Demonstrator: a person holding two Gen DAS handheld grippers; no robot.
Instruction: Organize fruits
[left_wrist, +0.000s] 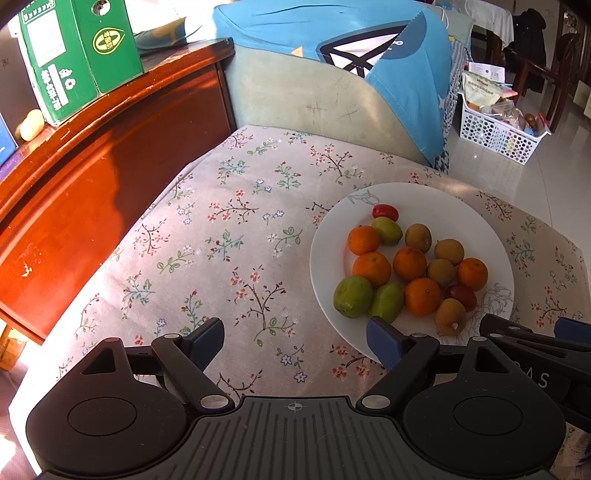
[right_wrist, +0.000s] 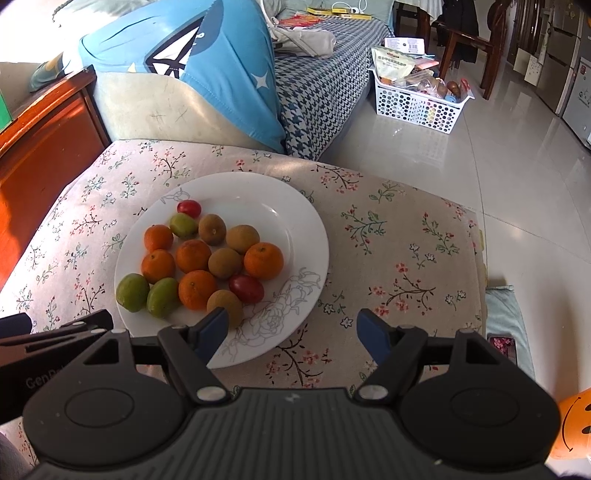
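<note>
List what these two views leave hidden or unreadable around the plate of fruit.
- Plate: near rim covered by the left hand-held gripper in the left view, by the right hand-held gripper in the right.
- Basket contents: too small and jumbled in both views.
- Green box print: too small, top cut by the left view's edge.
- Orange thing: cut by the right view's edge.

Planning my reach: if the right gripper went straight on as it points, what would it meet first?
Probably the floral tablecloth beside the white plate; the open right gripper has bare cloth ahead, though depth is uncertain.
</note>
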